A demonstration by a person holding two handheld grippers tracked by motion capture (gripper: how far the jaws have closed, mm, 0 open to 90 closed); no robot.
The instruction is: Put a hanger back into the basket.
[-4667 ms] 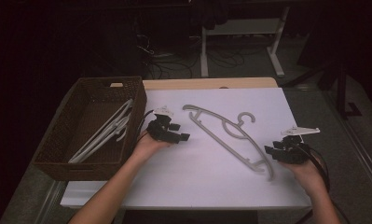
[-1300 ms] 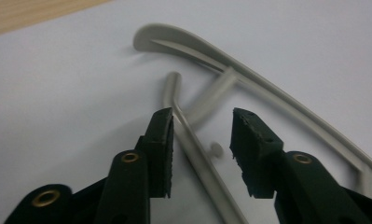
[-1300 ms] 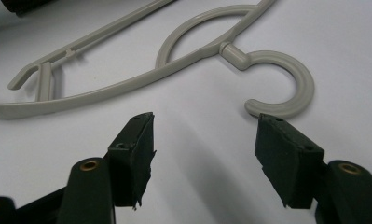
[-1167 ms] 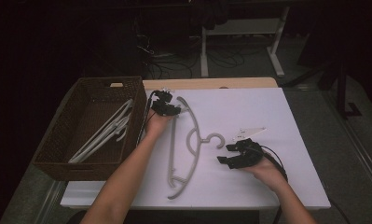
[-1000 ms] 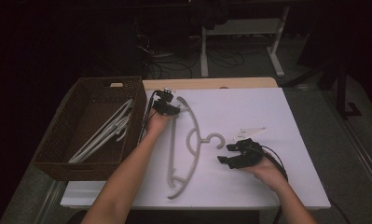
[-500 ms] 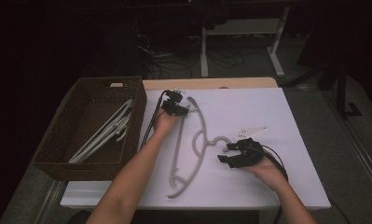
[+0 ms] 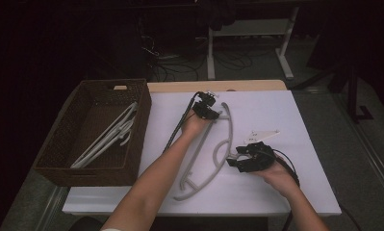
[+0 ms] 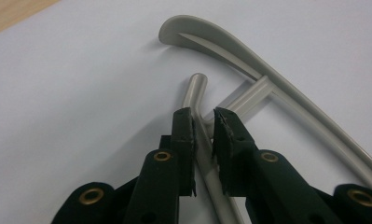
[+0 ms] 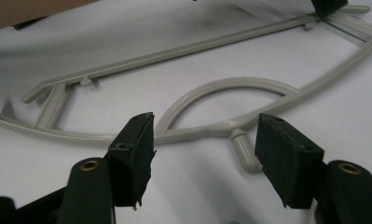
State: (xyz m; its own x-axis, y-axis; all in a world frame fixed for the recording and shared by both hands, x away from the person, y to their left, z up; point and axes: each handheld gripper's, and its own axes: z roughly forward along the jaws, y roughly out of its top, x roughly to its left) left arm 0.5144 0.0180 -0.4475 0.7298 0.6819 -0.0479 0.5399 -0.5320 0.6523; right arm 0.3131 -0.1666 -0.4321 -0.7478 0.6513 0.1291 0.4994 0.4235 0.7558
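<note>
Hanger (image 7: 217, 144) sits pinched in our left gripper (image 8: 203, 122), right gripper (image 9: 204, 140) open beside it; next we carry it to the basket (image 7: 55, 159).

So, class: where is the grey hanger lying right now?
In the high view, the grey hanger lies on the white table, right of the basket, between the left gripper and right gripper.
</note>
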